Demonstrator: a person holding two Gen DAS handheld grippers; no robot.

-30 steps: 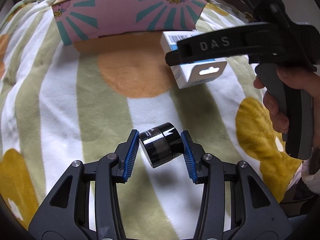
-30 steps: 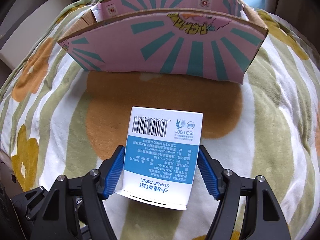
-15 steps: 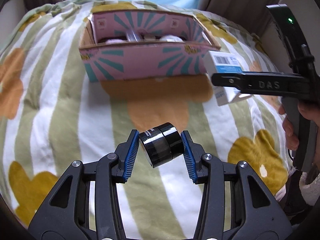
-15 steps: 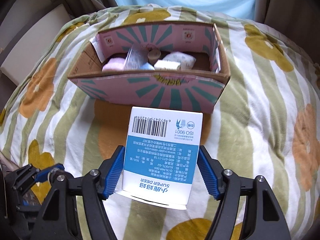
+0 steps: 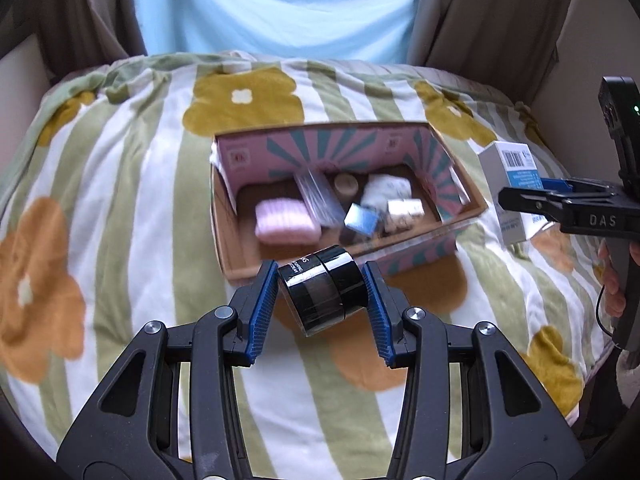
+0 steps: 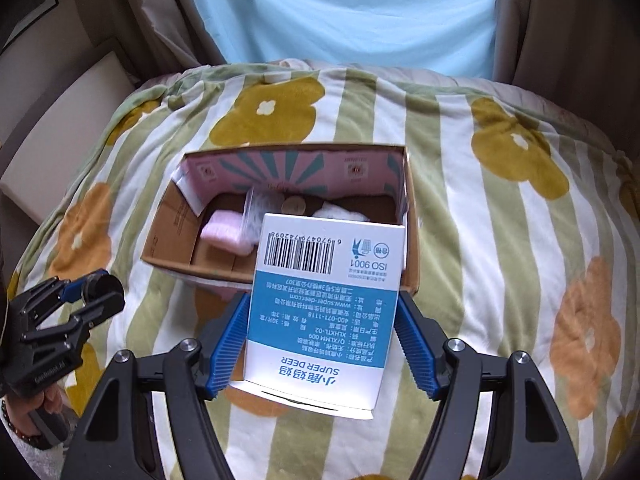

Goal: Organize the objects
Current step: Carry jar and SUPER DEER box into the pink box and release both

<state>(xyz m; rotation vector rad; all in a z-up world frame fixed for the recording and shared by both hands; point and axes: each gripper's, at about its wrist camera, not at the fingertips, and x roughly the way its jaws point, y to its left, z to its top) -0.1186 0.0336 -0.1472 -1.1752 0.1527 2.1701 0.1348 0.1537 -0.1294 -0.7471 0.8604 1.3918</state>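
Observation:
My left gripper (image 5: 322, 294) is shut on a glossy black jar (image 5: 324, 289) and holds it in the air just in front of the near wall of an open pink-and-teal cardboard box (image 5: 416, 249). My right gripper (image 6: 322, 332) is shut on a white-and-blue carton (image 6: 326, 300) with a barcode, held above the box's near right part (image 6: 412, 216). In the left wrist view the carton (image 5: 510, 168) hangs right of the box. The left gripper and jar also show in the right wrist view (image 6: 98, 292).
The box holds a pink pad (image 5: 286, 220), a clear packet (image 5: 318, 196), a small round tub (image 5: 346, 184), a white pouch (image 5: 386, 188) and small packages (image 5: 362, 218). It sits on a striped flowered blanket (image 5: 132, 208). Curtains and a pale blue panel stand behind.
Both grippers have risen and drawn back with their loads. The box, first seen side-on from close, now lies lower and its inside shows from above.

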